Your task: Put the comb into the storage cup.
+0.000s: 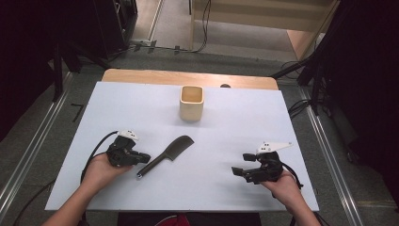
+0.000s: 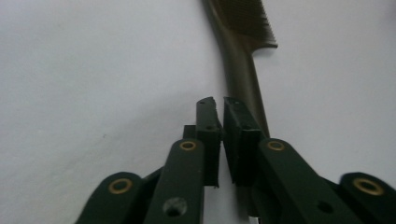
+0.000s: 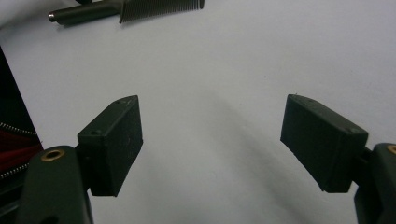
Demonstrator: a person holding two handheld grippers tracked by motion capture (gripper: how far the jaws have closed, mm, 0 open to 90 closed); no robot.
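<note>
comb: dark, lies flat on table, diagonal; toothed end up-right toward cup, handle tip down-left nr L tool
cup: beige, square-ish, upright, open top, looks empty from high view; well apart from comb, further back on table, centre
L tool: clenched, jaws nearly together w/ thin slit, nothing between them; sits just left of comb handle, close beside it, contact not clear; in L gripper view handle runs up just right of the jaws
R tool: released, jaws wide apart, nothing between; low over bare table, well right of comb; in R gripper view comb seen far off at top-left
task: none stated; likely comb into cup (guess only)
comb handling: prob light, stiff plastic, smooth so may slip; thin + flat on table, hard to get a jaw under; teeth fine, could flex or snag, avoid gripping there
grip point: handle, mid-length, across the narrow width; closer to toothed end = better balance, less swing
risk: handle skids on smooth table sheet when jaws close; L tool needs opening first
cup handling: looks light, could tip if comb knocks rim
</note>
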